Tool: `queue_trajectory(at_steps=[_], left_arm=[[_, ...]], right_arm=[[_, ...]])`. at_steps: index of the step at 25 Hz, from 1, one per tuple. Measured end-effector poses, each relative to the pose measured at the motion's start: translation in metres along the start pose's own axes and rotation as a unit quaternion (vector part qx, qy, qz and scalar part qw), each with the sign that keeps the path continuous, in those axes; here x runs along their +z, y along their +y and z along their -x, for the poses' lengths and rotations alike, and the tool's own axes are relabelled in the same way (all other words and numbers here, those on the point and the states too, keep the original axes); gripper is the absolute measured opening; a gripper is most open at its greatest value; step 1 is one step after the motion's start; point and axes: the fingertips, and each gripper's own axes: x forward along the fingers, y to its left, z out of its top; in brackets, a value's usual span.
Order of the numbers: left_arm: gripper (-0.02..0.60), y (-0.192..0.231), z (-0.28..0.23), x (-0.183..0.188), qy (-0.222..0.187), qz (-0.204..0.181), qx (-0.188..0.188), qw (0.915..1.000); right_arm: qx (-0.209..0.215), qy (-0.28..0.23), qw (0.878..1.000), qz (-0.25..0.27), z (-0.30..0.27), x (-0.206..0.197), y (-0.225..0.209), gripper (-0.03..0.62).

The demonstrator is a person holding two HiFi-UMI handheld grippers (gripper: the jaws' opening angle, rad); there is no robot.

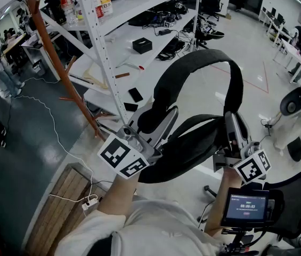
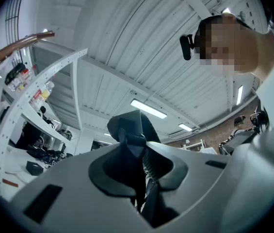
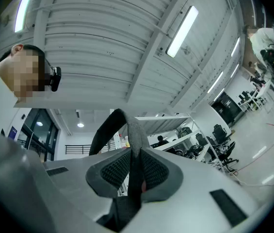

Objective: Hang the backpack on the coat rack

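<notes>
A black backpack (image 1: pixel 185 145) hangs in the air below me, its padded strap (image 1: pixel 209 63) arching up in a loop. My left gripper (image 1: pixel 163 117) is shut on the strap's left end (image 2: pixel 129 130), and the right gripper (image 1: pixel 232 122) is shut on the strap's right end (image 3: pixel 127 127). The brown wooden coat rack (image 1: pixel 59 63) leans up to the left of the backpack, with short pegs branching off it; its curved top (image 2: pixel 15 47) shows at the far left of the left gripper view. The backpack is apart from the rack.
White metal shelving (image 1: pixel 105 52) stands between rack and backpack, holding bottles (image 1: pixel 67 4), a black box (image 1: pixel 141 45) and cables. A power strip (image 1: pixel 90 202) and a wooden board (image 1: pixel 59 207) lie on the floor. An office chair (image 1: pixel 291 201) sits lower right.
</notes>
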Motion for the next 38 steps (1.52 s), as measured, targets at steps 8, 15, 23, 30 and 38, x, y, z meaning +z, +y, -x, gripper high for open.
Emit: queue_trajectory(at_steps=[8,15,23,30,38], left_arm=[[0.078,0.096,0.088,0.059,-0.029,-0.027,0.046,0.9981],[0.078,0.171,0.167,0.105,-0.038,-0.061,0.089,0.9934],[0.078,0.224,0.218,0.155,-0.045,-0.122,0.158,0.9788],[0.078,0.206,0.225,0.229,-0.078,-0.197,0.191,0.9585],[0.078,0.251,0.192,0.292,-0.104,-0.229,0.219,0.9427]], right_arm=[[0.058,0.013,0.998,-0.008,-0.114,-0.064,0.086,0.072],[0.117,0.024,0.992,-0.042,-0.207,-0.130,0.154,0.072],[0.193,0.035,0.977,-0.083,-0.294,-0.163,0.215,0.069],[0.270,0.013,0.959,-0.090,-0.323,-0.109,0.274,0.069],[0.297,-0.005,0.954,-0.048,-0.399,-0.053,0.299,0.069]])
